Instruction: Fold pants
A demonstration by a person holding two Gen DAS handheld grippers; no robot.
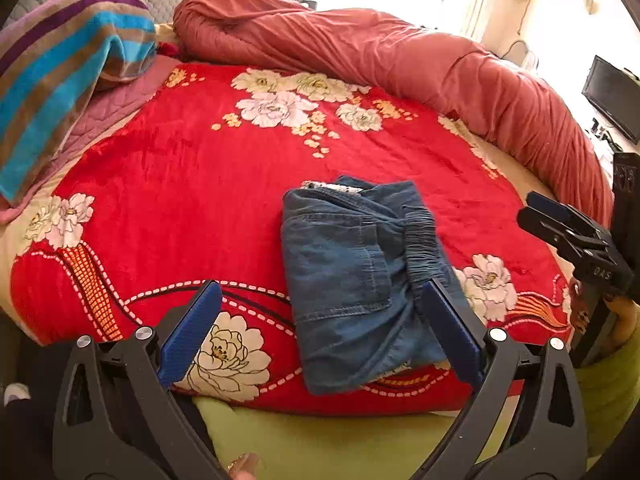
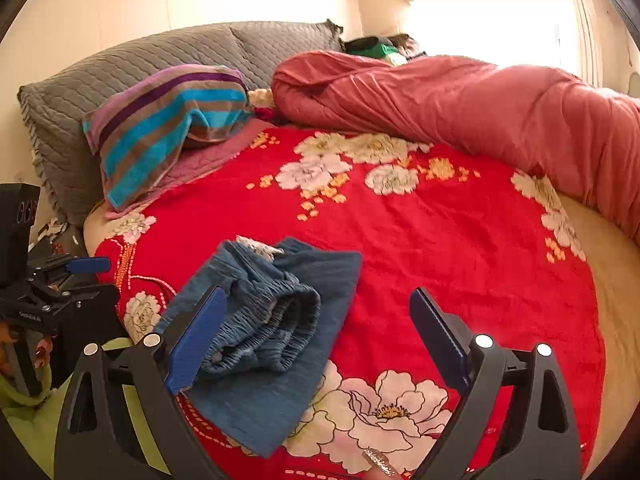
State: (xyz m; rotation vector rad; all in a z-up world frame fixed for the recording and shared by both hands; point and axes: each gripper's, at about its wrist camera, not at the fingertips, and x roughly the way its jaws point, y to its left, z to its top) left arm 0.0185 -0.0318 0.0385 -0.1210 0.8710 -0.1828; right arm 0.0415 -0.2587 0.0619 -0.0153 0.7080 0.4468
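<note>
Both my claws, left claw (image 1: 320,328) and right claw (image 2: 320,340), hang wide apart near the folded pants (image 1: 352,280) on the red blanket (image 1: 192,184).

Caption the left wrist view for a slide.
Open left gripper hovers over folded denim pants on a red floral blanket.

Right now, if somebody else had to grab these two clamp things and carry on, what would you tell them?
Left gripper: open, holding nothing, poised just in front of the pants.
Right gripper: open, empty too.
Pants: blue denim, folded into a compact bundle on the red floral blanket, elastic waistband on top.
Done: the folding looks essentially finished.
Left: perhaps flatten the bundle; otherwise nothing obvious.
</note>
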